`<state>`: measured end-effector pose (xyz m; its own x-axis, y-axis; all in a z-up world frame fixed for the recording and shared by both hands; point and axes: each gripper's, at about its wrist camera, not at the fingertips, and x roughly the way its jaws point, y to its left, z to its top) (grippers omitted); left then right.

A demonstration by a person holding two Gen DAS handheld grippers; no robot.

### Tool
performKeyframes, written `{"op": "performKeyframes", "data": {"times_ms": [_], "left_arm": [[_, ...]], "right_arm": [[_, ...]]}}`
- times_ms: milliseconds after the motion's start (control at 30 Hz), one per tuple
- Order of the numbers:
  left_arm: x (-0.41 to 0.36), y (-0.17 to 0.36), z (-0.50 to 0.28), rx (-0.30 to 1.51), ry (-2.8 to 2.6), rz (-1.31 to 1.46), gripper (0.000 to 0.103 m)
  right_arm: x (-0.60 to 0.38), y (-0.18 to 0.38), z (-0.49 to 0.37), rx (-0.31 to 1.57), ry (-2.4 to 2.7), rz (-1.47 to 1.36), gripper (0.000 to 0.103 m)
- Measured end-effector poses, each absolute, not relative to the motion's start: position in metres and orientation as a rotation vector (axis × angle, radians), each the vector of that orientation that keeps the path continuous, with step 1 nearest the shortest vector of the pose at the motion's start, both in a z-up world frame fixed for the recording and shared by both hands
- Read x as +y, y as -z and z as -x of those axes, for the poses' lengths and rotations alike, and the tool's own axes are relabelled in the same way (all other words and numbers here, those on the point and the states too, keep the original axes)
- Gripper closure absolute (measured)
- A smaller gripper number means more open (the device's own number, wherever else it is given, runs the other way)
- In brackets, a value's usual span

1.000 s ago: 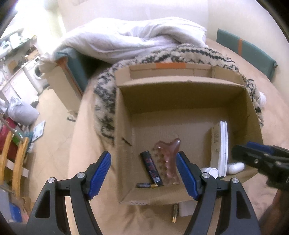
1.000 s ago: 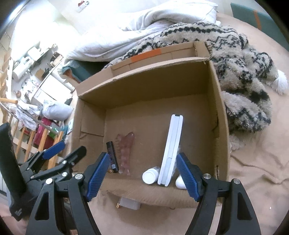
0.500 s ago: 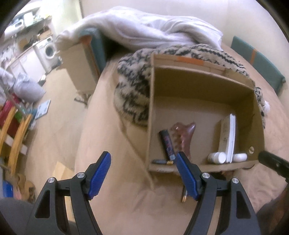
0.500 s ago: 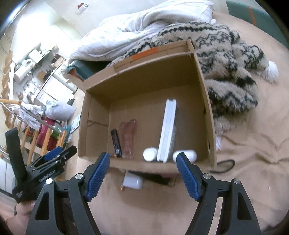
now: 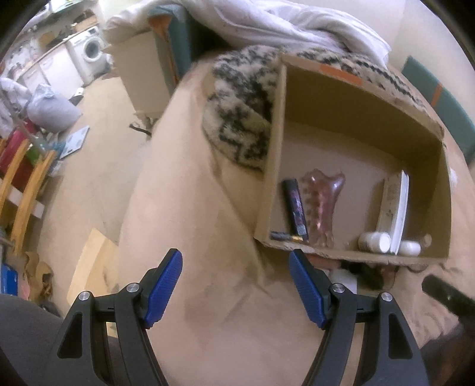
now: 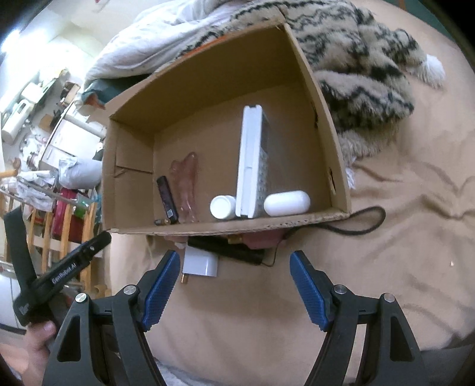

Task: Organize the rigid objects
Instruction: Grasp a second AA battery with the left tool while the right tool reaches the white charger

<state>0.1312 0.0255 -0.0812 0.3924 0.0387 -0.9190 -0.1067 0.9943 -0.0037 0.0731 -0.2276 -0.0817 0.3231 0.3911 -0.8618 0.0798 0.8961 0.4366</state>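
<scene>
An open cardboard box (image 6: 323,98) (image 5: 273,148) sits on a beige bed cover. Inside lie a black lighter (image 6: 167,194) (image 5: 294,205), a pink comb-like tool (image 6: 187,185) (image 5: 322,205), a battery (image 6: 161,221), a white bottle (image 6: 222,207) (image 5: 374,242), a white grater (image 6: 252,160) (image 5: 396,207) and a white capsule case (image 6: 287,202). In front of the box lie a white charger (image 6: 201,262), a black object (image 6: 225,250) and a pink item (image 6: 264,239). My left gripper (image 5: 236,285) and right gripper (image 6: 234,285) are open and empty, both short of the box.
A black-and-white fuzzy blanket (image 6: 362,68) and a white duvet (image 5: 297,26) lie behind the box. A black cord loop (image 6: 359,222) lies at the box's right front corner. The bed's left edge drops to a floor with wooden chairs (image 5: 23,184) and clutter.
Both grippers have drawn back from the box, which now looks farther off. The left one has also swung left, so the box sits at its right.
</scene>
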Motion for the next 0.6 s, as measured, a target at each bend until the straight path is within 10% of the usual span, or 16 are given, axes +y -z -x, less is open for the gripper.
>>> {"op": "performKeyframes", "data": {"times_ms": [600], "left_arm": [[-0.025,0.154,-0.149,1.437,0.115,0.098,0.051]], "right_arm": [[-0.231,0.093,-0.079,1.275,-0.213,-0.524,0.022]]}}
